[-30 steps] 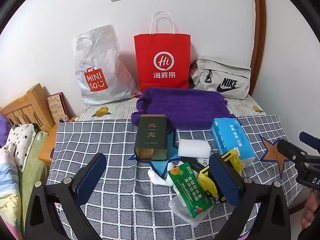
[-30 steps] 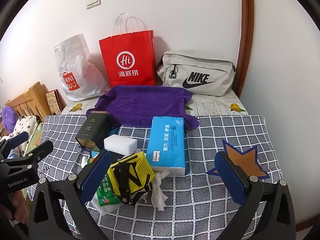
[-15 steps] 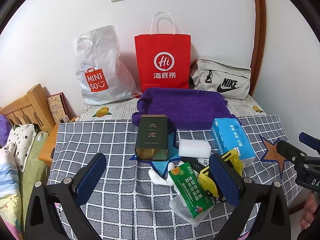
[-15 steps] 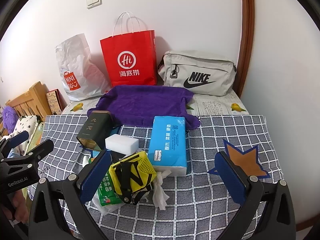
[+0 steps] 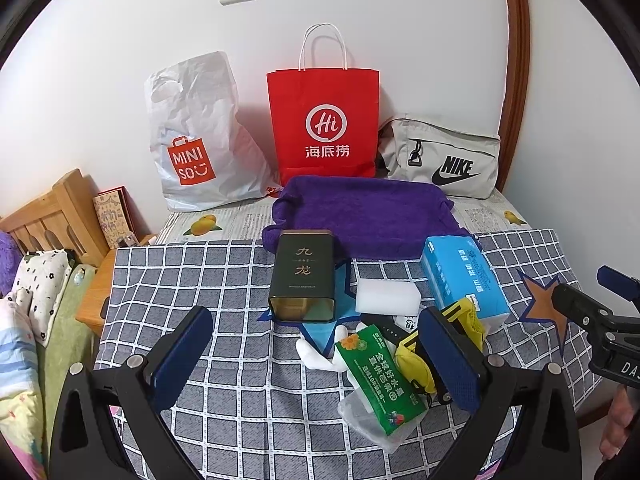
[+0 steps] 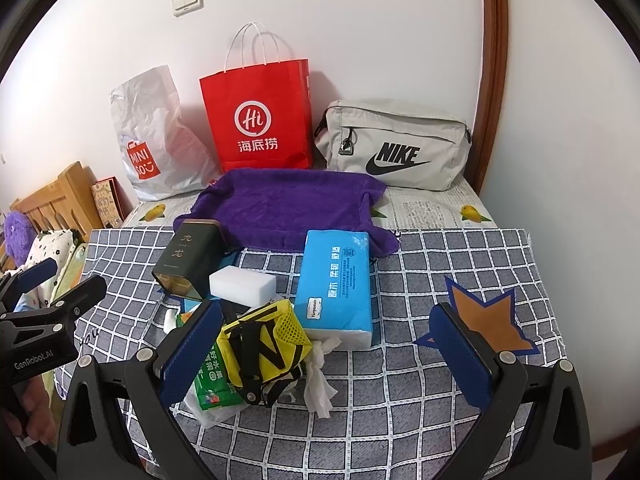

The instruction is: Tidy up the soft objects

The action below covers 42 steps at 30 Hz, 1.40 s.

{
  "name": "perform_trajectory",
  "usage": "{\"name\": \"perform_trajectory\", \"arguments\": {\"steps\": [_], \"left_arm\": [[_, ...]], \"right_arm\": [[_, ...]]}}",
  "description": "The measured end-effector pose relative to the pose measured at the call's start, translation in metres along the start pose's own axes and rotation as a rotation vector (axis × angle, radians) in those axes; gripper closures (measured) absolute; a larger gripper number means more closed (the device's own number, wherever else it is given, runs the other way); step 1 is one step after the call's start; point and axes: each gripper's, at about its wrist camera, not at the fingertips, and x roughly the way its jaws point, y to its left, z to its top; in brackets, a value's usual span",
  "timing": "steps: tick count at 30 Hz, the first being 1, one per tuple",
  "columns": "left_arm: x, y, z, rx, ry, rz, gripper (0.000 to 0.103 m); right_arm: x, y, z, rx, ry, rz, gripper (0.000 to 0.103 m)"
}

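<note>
My left tongs [image 5: 316, 356] stand wide open over the checked cloth [image 5: 192, 280], holding nothing. Just past my right-hand pad, at about 1 o'clock, lies the pile: a green packet [image 5: 378, 380] nearest me, a yellow mesh pouch [image 5: 468, 320] partly hidden behind the pad, and white tissue [image 5: 316, 354] poking out at 12 o'clock. Beyond them, at 12 o'clock, a dark tin [image 5: 304, 276] lies on a blue star [image 5: 344, 300], with a white sponge [image 5: 388, 296] just beside it at 1 o'clock.

My right tongs [image 6: 326, 348] are open too and grip nothing. The yellow mesh pouch [image 6: 264, 344] sits just inside my left-hand pad at 11 o'clock, touching the green packet [image 6: 210, 380] under it, with crumpled tissue [image 6: 320, 376] trailing toward 12 o'clock. The blue tissue pack [image 6: 336, 280] lies at 12 o'clock, farther on. An orange star [image 6: 486, 316] shows behind my right-hand pad at 2 o'clock. The sponge [image 6: 242, 284] and the tin [image 6: 188, 260] are at 10 to 11 o'clock.

Farther back a purple towel [image 6: 288, 208] is spread across the bed at 12 o'clock. Against the wall stand a white plastic bag [image 6: 160, 136], a red paper bag [image 6: 256, 120] and a grey pouch [image 6: 392, 144].
</note>
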Motion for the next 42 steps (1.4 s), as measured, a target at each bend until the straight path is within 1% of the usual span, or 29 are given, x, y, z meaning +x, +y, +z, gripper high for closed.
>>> {"name": "perform_trajectory", "arguments": {"steps": [21,28,33,36,39,41,42], "left_arm": [[-0.002,0.0,0.001,0.004,-0.002,0.002,0.0],[0.009,0.004,-0.001,-0.007,0.035,-0.002,0.0],[0.022,0.006,-0.011,-0.004,0.061,0.006,0.0],[0.03,0.01,-0.016,-0.015,0.078,0.014,0.0],[0.037,0.014,-0.022,-0.022,0.094,0.023,0.0],[0.043,0.017,-0.026,-0.031,0.11,0.029,0.0],[0.046,0.018,-0.028,-0.034,0.116,0.029,0.0]], "right_arm": [[-0.002,0.0,0.001,-0.007,-0.004,0.0,0.0],[0.006,-0.002,-0.002,-0.012,-0.003,-0.013,0.0],[0.02,-0.005,-0.012,-0.007,0.027,0.007,0.0],[0.031,-0.002,-0.022,-0.025,0.046,0.042,0.0],[0.045,0.005,-0.031,-0.054,0.069,0.047,0.003],[0.055,0.006,-0.037,-0.059,0.092,0.054,0.007],[0.062,0.006,-0.04,-0.056,0.111,0.066,0.013]]}}
